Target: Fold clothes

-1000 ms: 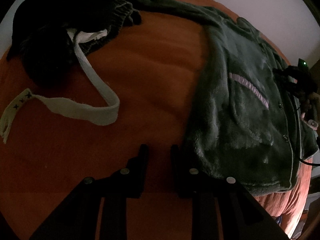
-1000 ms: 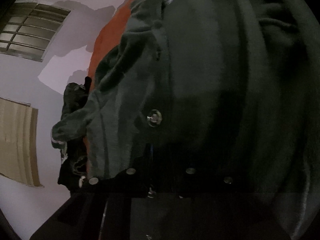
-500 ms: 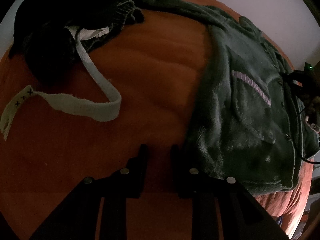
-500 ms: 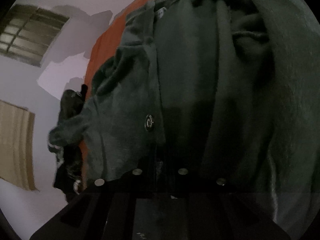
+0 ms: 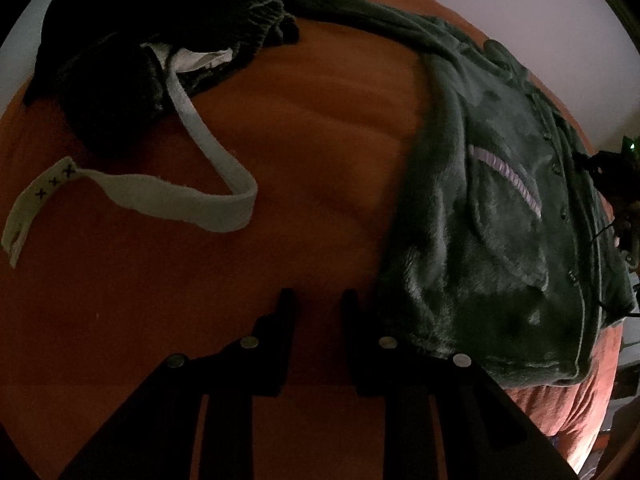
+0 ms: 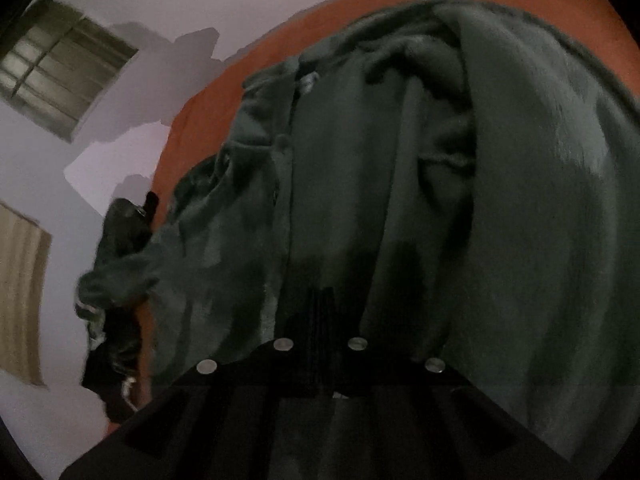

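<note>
From the left wrist, the left tongs (image 5: 316, 300) hang with a narrow gap between their tips and nothing in it, over the orange bed cover (image 5: 320, 128). The green fleece jacket (image 5: 500, 216) lies spread just to their right, near the bed's edge; a dark heap of clothes (image 5: 140, 40) and a pale strap (image 5: 208, 200) lie farther back on the left. From the right wrist, the right tongs (image 6: 320, 312) are closed tight on the green fleece jacket (image 6: 400, 160), whose folds fill the view, a window (image 6: 60, 64) behind.
</note>
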`<state>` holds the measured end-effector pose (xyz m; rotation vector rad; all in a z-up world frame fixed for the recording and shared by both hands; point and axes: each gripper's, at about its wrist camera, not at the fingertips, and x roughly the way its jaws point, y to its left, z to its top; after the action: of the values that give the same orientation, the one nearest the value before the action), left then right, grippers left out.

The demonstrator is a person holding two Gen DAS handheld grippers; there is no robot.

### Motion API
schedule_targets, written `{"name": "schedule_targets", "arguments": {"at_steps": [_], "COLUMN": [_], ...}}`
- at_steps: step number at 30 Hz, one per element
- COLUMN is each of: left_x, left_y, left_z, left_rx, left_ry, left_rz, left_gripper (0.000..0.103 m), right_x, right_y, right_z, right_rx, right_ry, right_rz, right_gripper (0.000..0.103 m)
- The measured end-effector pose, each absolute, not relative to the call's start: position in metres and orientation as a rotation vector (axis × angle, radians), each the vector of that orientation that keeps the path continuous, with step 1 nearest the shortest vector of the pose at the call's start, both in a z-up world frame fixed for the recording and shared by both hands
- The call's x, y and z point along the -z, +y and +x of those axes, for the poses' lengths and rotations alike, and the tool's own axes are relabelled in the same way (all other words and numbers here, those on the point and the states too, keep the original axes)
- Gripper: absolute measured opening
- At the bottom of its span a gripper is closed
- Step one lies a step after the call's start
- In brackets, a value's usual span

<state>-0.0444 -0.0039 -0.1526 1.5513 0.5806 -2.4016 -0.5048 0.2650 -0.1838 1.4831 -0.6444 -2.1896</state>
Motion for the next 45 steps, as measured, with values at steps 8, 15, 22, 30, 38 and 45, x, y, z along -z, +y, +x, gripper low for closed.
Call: {"name": "schedule_targets", "arguments": {"at_steps": [8, 15, 22, 30, 38, 45], "left_x": [0.135, 0.124, 0.148, 0.150, 0.141, 0.125], "left_y": [-0.005, -0.004, 0.019, 0.019, 0.019, 0.026], "left_z": [-0.062, -0.102, -0.154, -0.141, -0.138, -0.083], "left_rx": [2.462, 2.531, 2.494, 2.473, 2.488, 2.493], "left_ry": [0.596, 0.652, 0.542, 0.486, 0.572, 0.506], "left_rz": [1.513, 1.425, 1.450, 1.421, 1.469, 1.548], "left_gripper": [0.025, 0.025, 0.025, 0.025, 0.025, 0.025], "right_x": [0.215, 0.214, 0.184, 0.197, 0.206, 0.132], "right_y": [0.214, 0.207, 0.229, 0.235, 0.219, 0.181], "right_z": [-0.504, -0.495, -0.477, -0.481, -0.492, -0.477], "right_rx": [1.987, 1.995, 2.136, 2.252, 2.222, 2.314], "right_ry": [-0.595, -0.615, -0.599, -0.507, -0.419, -0.229], "right_rz": [1.629, 1.582, 1.495, 1.531, 1.676, 1.449], "right_gripper": [0.041, 0.004, 0.004, 0.003, 0.017, 0.028]}}
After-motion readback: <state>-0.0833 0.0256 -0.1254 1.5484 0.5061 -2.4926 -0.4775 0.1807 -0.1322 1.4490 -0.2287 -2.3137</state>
